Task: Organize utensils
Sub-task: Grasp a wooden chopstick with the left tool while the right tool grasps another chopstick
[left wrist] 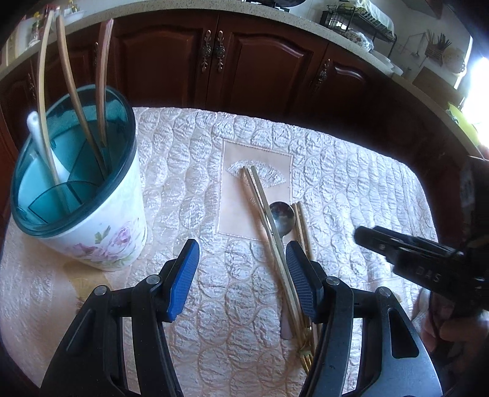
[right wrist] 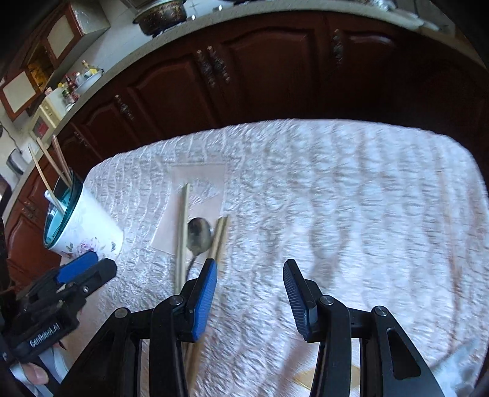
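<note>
On table centre: spoon [left wrist: 281, 218] between chopsticks [left wrist: 265, 207]. Holder [left wrist: 91, 213] far left. Left gripper [left wrist: 241, 268] and right gripper [right wrist: 250, 293] jaws spread, empty.

This is a home kitchen. Dark wooden cabinet doors [left wrist: 189, 61] with ornate metal handles [left wrist: 214, 50] run under a pale speckled worktop [left wrist: 351, 45], which carries a wire dish rack [left wrist: 357, 21], a cooking pot [right wrist: 162, 13] and jars. A utensil holder [left wrist: 82, 189] with chopsticks stands near the left edge of the quilt-covered counter [left wrist: 351, 171].
</note>
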`<state>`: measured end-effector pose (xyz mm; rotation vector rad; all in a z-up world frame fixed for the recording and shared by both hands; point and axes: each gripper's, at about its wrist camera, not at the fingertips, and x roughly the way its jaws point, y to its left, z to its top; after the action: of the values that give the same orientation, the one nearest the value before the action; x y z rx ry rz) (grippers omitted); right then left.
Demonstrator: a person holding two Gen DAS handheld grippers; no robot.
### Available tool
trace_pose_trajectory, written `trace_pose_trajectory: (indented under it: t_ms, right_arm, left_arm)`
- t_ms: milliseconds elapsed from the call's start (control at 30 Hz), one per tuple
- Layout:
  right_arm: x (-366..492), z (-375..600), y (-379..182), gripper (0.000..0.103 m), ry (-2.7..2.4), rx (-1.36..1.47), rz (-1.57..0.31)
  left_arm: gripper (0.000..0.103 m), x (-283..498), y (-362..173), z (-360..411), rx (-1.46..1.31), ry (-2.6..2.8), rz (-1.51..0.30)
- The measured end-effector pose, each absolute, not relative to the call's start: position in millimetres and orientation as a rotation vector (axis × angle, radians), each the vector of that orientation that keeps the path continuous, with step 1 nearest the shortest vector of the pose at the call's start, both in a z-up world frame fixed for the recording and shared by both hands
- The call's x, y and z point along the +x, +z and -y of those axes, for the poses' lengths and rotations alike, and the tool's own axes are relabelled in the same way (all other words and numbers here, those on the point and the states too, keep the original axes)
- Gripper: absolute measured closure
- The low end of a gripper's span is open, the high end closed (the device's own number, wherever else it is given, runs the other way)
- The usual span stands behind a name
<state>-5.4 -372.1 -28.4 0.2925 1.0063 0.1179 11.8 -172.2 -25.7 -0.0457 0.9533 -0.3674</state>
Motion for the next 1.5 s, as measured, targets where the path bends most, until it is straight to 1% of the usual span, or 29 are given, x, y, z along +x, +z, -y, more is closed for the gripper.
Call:
trace_pose_trajectory:
  t_ms: [100,367,433,500,533,567,633,700,833,900,1133,1167,1200,1233,1367,1500]
  right_arm:
    - [10.6,364.0,-42.5,0.073,0.155,0.295,-1.042]
    - [36.3,347.2,-75.4,0.089,0.211,0.307,-1.133]
    - [37.4,346.4,-77.3,0.092,0.213,0.304,-1.132]
    - [34.6,349.6,-75.0,0.098,0.204,0.299,-1.134]
    - [32.7,350.8,-73.9,0.098,0.197,0.277,-1.132]
    - [29.8,354.3,-72.5,0.101,0.167,0.232,-1.137]
    - [23.4,365.0,-75.0,0.102,0.119,0.168,-1.155]
    - [16.3,382.2,-76.2,0.102,0.131,0.244,-1.157]
    - [8.6,389.9,-65.1,0.102,0.185,0.319,-1.114]
    - [5.5,392.2,-60.1,0.101,0.203,0.335,-1.105]
    - [13.3,381.2,-60.4,0.101,0.218,0.355,-1.110]
    - [14.4,379.1,-60.5,0.101,0.221,0.357,-1.112]
    - [13.6,372.8,-61.2,0.101,0.223,0.357,-1.112]
    - [15.0,370.1,-60.0,0.101,0.230,0.359,-1.110]
    - [26.5,352.0,-61.0,0.101,0.249,0.335,-1.113]
    - [39.9,341.3,-71.9,0.101,0.262,0.336,-1.159]
  left_arm:
    - [0.046,15.8,-31.1,172.3,-0.047,-0.365,-0.966]
    - [0.046,24.7,-46.2,172.9,-0.051,-0.355,-1.002]
    - [0.046,26.8,-50.1,176.7,-0.042,-0.360,-1.010]
    - [0.046,30.0,-53.4,180.8,-0.036,-0.365,-1.015]
    - [0.046,32.1,-55.0,183.0,-0.039,-0.369,-1.019]
    - [0.046,34.4,-56.3,185.1,-0.044,-0.374,-1.023]
    - [0.046,40.8,-60.7,190.2,-0.059,-0.391,-1.035]
    - [0.046,47.4,-66.8,195.1,-0.063,-0.395,-1.051]
    - [0.062,59.1,-78.8,205.5,-0.041,-0.386,-1.083]
    - [0.064,61.2,-82.4,208.0,-0.033,-0.383,-1.094]
    - [0.065,70.0,-82.6,217.3,-0.027,-0.398,-1.094]
    - [0.066,71.6,-82.3,218.2,-0.025,-0.395,-1.094]
    - [0.078,72.6,-81.7,218.4,-0.024,-0.392,-1.094]
    - [0.096,73.8,-82.0,218.1,-0.018,-0.386,-1.107]
    - [0.095,69.6,-85.7,208.1,-0.016,-0.413,-1.120]
    - [0.096,61.5,-84.7,196.0,-0.036,-0.424,-1.137]
